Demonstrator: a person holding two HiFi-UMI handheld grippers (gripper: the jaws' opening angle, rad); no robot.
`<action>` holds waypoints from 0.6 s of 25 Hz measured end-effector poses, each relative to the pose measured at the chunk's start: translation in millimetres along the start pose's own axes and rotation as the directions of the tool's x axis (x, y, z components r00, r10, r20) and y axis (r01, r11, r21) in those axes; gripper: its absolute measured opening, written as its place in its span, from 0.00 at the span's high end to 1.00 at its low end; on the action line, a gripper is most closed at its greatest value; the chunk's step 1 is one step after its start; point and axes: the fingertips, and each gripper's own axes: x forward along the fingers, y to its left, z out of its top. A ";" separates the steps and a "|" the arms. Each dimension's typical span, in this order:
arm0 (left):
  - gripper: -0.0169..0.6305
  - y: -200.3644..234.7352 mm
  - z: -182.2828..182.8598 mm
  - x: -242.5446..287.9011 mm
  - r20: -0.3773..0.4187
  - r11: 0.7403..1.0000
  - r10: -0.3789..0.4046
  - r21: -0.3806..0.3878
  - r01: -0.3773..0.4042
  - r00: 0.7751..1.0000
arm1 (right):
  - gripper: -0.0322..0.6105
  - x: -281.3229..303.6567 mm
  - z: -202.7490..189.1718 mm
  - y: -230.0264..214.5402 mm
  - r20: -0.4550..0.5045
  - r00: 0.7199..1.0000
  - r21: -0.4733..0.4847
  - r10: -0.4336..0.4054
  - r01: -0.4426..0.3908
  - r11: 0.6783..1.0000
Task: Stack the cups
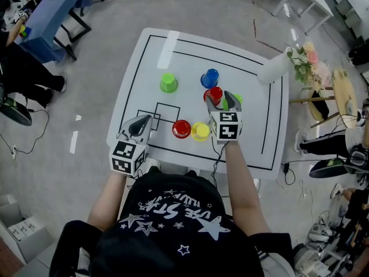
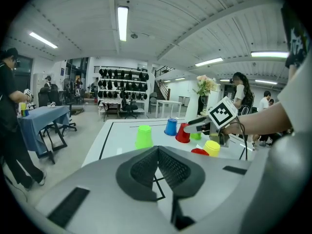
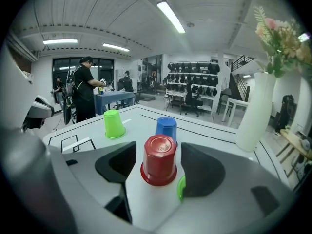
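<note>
Several upturned cups stand on the white table. A green cup and a blue cup are at the back. A red cup and a yellow cup are near the front. Another red cup stands between the jaws of my right gripper, which is open around it, with a narrow gap each side. A second green cup peeks from behind its right jaw. My left gripper hovers at the table's front left, shut on nothing, its pads pressed together.
A white vase with flowers stands at the table's back right corner. Black lines and small squares mark the tabletop. A blue table and people stand off to the left, and a round wooden table to the right.
</note>
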 end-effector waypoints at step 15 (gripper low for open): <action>0.96 13.0 -6.3 -14.8 -0.001 1.000 0.018 -0.011 -0.018 1.000 | 0.58 9.3 -0.3 3.5 -0.053 0.998 -0.019 -0.023 0.022 1.000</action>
